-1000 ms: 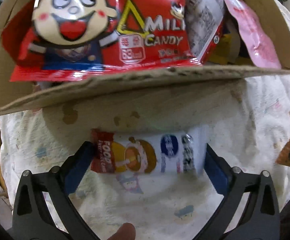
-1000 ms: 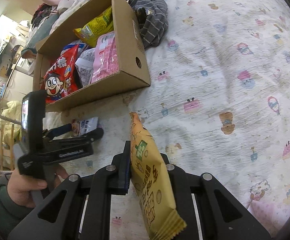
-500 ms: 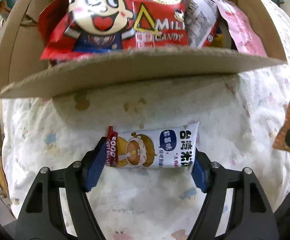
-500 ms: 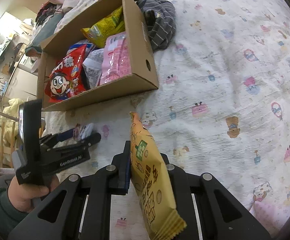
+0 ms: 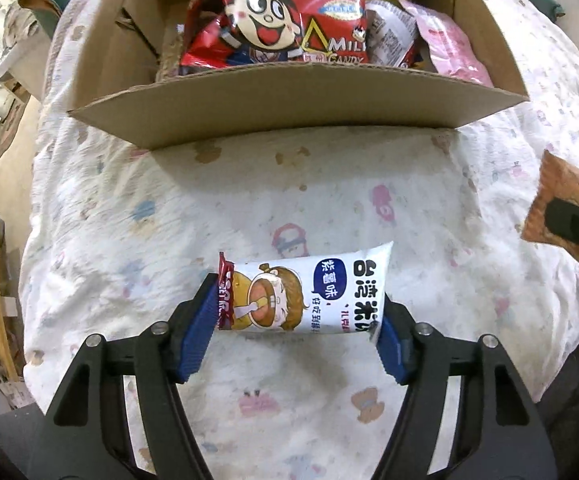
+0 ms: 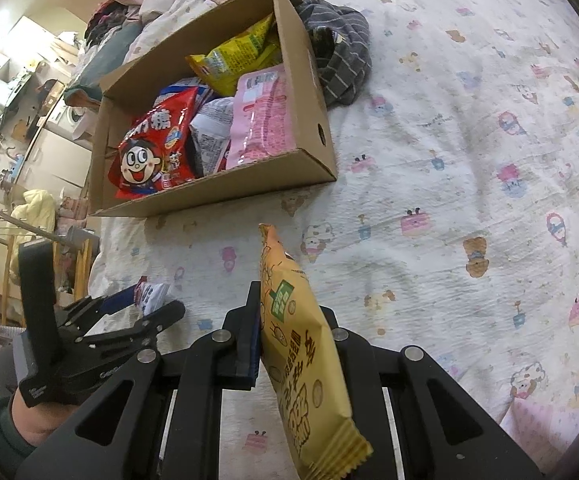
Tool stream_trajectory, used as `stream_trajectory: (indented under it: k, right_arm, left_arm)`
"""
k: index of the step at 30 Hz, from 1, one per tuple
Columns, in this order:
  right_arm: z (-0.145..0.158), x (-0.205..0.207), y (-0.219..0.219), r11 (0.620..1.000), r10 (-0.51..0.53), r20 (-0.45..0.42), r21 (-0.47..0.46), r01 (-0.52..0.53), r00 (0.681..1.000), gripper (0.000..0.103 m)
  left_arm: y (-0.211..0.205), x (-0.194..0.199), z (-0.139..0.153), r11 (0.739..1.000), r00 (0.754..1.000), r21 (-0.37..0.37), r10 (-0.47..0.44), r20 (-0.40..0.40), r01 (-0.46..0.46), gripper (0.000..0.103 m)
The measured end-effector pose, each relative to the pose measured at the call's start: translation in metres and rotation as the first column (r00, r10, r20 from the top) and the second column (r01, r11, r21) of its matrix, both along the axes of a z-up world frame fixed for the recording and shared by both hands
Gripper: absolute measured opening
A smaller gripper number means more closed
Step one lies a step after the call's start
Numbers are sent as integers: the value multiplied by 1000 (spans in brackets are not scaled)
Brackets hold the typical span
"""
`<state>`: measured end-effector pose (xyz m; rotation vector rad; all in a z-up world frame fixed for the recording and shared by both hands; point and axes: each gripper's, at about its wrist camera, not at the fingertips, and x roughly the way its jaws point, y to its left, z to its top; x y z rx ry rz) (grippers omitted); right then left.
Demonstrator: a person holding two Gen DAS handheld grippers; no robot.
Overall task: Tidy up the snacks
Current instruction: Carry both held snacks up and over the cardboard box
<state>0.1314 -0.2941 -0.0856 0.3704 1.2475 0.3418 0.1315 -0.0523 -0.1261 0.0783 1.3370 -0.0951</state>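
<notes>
Left gripper point(image 5: 299, 326) is closing, its blue pads pinching the white snack packet point(image 5: 305, 292) by its short ends, keeping it level for transfer to the cardboard box point(image 5: 297, 98). Right gripper point(image 6: 295, 328) stays pressed onto the yellow snack packet point(image 6: 305, 356). A second ago the white packet lay unclamped on the bed point(image 5: 169, 208).

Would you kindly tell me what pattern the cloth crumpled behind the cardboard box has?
The crumpled cloth is dark grey with thin pale stripes; the right wrist view shows it best.
</notes>
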Motion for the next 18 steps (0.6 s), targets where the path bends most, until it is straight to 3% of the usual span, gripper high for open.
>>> stream_trajectory:
  k: [8, 18]
  right_arm:
    - [8, -3, 4, 1000, 12, 23, 17, -13, 1000, 16]
    - [54, -4, 13, 994, 27, 206, 102, -49, 978, 16]
  left_arm:
    - [-4, 13, 27, 1000, 999, 2, 23, 49, -23, 66]
    - [20, 8, 94, 999, 977, -18, 46, 207, -44, 66]
